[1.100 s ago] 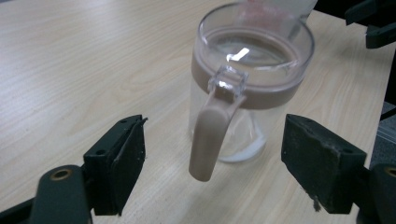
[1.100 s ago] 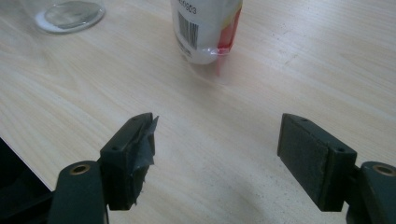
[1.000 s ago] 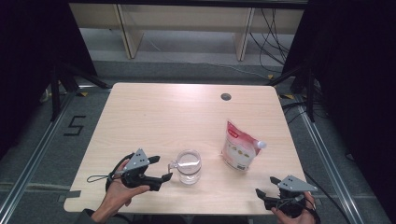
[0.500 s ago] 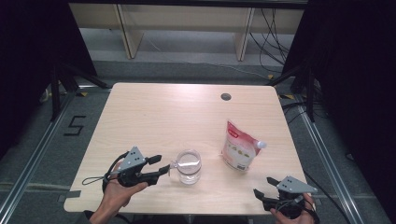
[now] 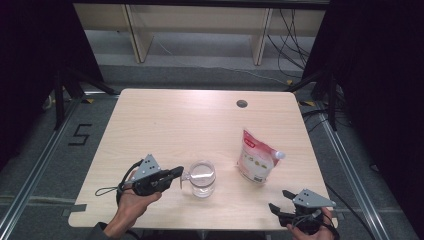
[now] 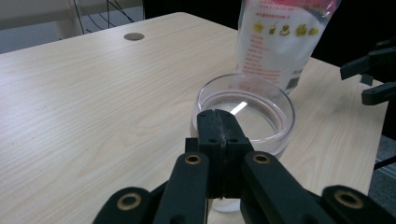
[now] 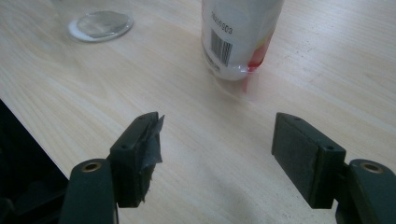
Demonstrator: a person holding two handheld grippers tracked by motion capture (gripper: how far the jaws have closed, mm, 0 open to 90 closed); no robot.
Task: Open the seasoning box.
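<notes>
Your left gripper (image 5: 172, 174) has just been closing: a second ago its jaws stood apart beside the glass mug (image 5: 202, 178), and now they are pressed together on the mug's handle, as the left gripper view shows, with the clear rim just beyond the tips. Your right gripper (image 5: 280, 202) has hardly shifted; it waits near the front right corner with its jaws spread and nothing between them.

Around you the room is dark at both sides, with black frames flanking a grey floor (image 5: 60, 150) that carries a taped "5" (image 5: 80, 134). Pale wooden shelving (image 5: 200, 20) and loose cables (image 5: 295, 25) sit beyond the far edge.

You work on a light wood-grain table (image 5: 165, 120) with a small round grommet hole (image 5: 242, 104) near its far side.

Right of the mug, well apart from it, stands a white refill pouch (image 5: 256, 162) with a red top and a spout. The mug stands upright near the front edge, between your two grippers.
</notes>
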